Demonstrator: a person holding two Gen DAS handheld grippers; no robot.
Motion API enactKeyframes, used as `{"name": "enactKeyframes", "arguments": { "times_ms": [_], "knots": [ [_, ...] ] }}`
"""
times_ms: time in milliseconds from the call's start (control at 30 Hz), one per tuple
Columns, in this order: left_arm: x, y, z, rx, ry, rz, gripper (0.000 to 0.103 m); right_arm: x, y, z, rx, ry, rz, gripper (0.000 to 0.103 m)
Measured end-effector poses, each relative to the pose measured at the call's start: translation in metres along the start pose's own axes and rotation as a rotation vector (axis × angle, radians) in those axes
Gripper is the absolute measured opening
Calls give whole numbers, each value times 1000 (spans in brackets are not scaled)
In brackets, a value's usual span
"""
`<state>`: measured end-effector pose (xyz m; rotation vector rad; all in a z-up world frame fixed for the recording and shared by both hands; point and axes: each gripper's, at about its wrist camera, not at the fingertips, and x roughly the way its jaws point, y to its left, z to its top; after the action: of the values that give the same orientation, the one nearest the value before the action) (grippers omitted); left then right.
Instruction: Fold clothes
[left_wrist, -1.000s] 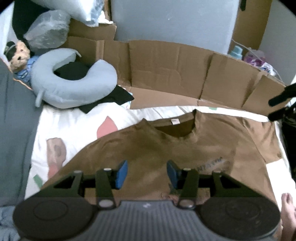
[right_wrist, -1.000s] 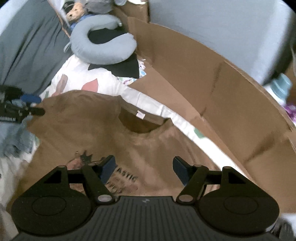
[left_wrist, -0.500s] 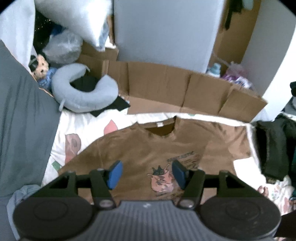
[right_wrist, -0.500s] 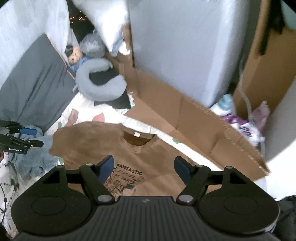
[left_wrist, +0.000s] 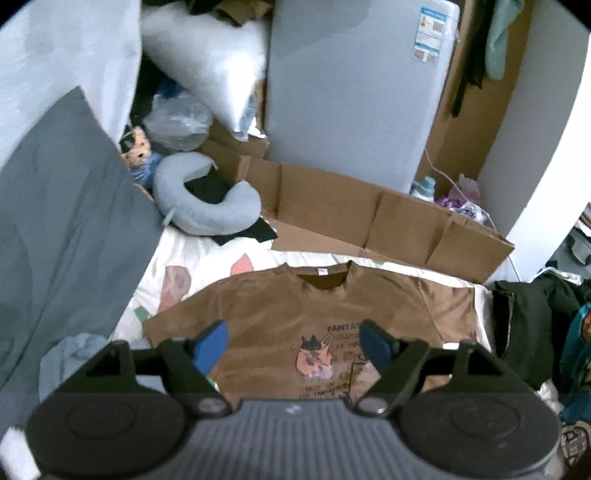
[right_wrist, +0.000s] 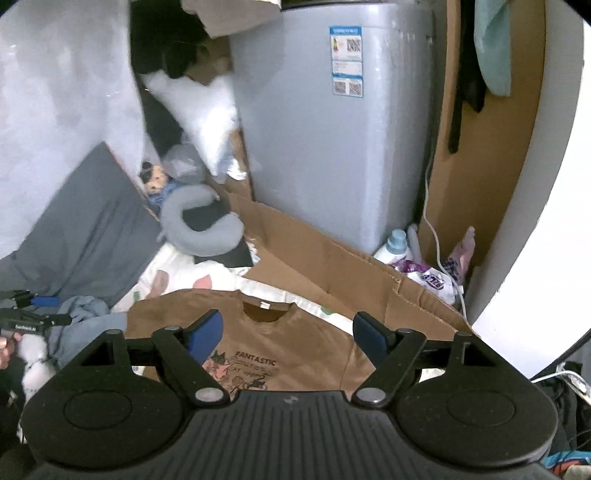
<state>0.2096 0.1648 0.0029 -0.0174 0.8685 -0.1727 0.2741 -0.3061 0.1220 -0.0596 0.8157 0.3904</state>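
A brown t-shirt (left_wrist: 280, 314) with a cat print lies flat and face up on the white patterned bed sheet (left_wrist: 192, 254), collar toward the cardboard. It also shows in the right wrist view (right_wrist: 295, 343). My left gripper (left_wrist: 293, 341) is open and empty, held well above the shirt's lower half. My right gripper (right_wrist: 286, 332) is open and empty, high above the shirt. The left gripper's tip (right_wrist: 40, 319) shows at the left edge of the right wrist view.
Flattened cardboard (left_wrist: 369, 218) lines the far edge of the bed. A grey neck pillow (left_wrist: 207, 210) and a teddy (left_wrist: 138, 151) lie at the back left. A grey appliance (right_wrist: 332, 147) stands behind. Dark clothes (left_wrist: 524, 317) lie right, a blue garment (right_wrist: 81, 317) left.
Both grippers have risen and pulled back from the shirt, so the whole shirt and more of the room show. Both stay open and empty.
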Motion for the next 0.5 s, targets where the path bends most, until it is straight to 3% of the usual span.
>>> {"name": "enactKeyframes", "arguments": {
  "times_ms": [300,500],
  "knots": [
    [-50,12,-31,-57,21,51,85,-52,-36,3,15,-47,39,85],
    [-68,19,-54,-104,11,62,94,-80,-62,-18,24,-116,77,87]
  ]
}}
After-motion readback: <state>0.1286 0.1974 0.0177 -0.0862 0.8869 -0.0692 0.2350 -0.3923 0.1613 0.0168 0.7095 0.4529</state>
